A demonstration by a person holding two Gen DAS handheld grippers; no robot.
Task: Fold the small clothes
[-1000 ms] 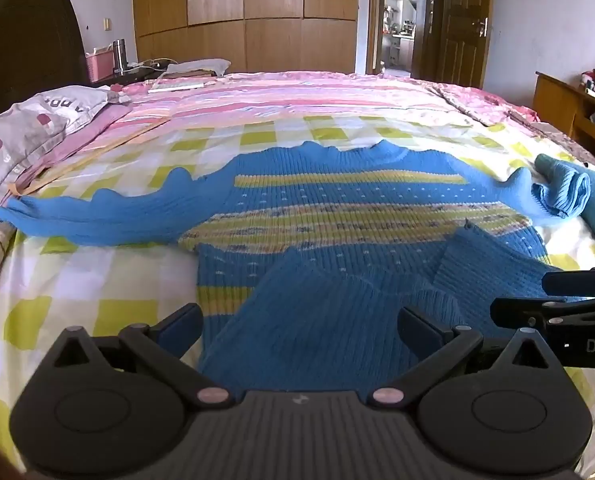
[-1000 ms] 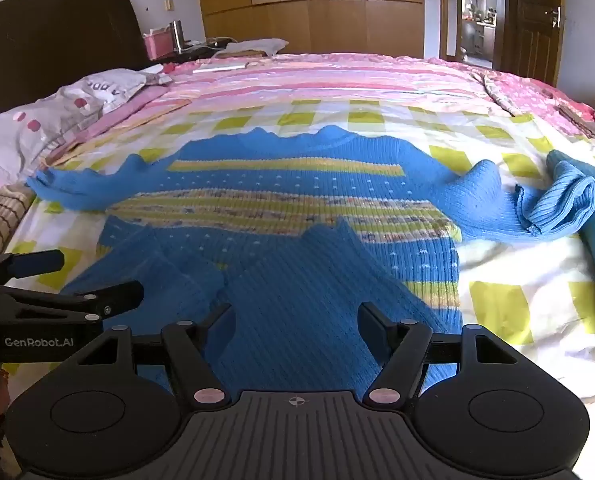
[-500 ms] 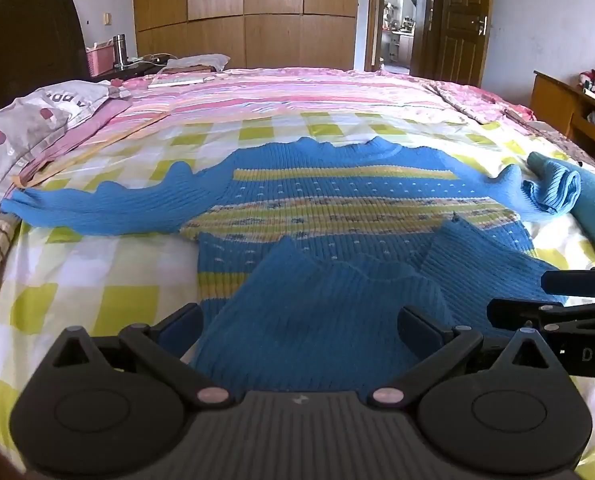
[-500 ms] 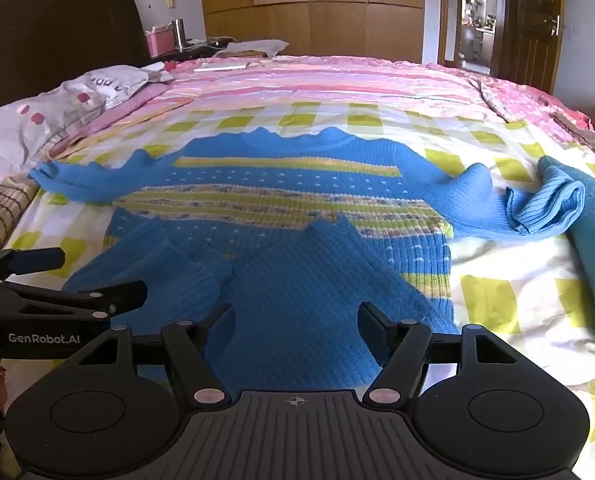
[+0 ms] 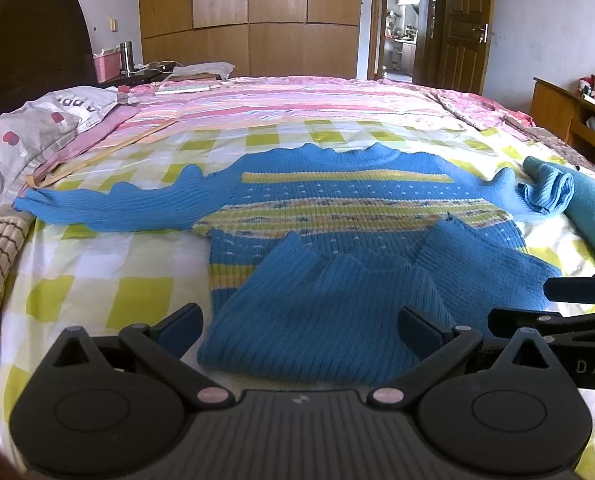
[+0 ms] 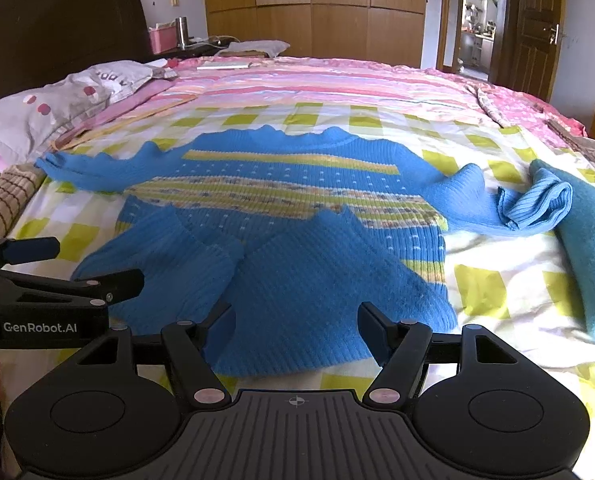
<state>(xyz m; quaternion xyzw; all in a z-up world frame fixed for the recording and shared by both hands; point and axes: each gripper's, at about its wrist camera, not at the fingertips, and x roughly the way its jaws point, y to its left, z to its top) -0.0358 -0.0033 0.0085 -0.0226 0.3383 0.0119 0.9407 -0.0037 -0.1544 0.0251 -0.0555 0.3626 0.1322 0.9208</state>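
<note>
The sweater [image 5: 337, 204] [image 6: 297, 184] lies flat on the bed [image 5: 77, 280] [image 6: 497, 280], collar toward the far end, and its hem is folded up over the body in two rumpled flaps, so the near part is plain blue rib. One sleeve runs straight out toward the pillow [image 5: 25, 128] [image 6: 57, 100]; the other sleeve ends in a bunched cuff touching a teal cloth [image 5: 593, 208] [image 6: 589, 232] that lies just beside the sweater.

Left tool [image 5: 299, 326] hangs over the sweater's near edge with its fingers spread wide apart, holding nothing. Right tool [image 6: 295, 330] is the same deal, fingers apart over the folded hem, not gripping. They sit side by side, and each shows up at the edge of the other's view.

Beyond the sweater there's pink striped bedding [image 5: 297, 96] [image 6: 317, 84], then a wardrobe [image 5: 249, 16] [image 6: 313, 4].
</note>
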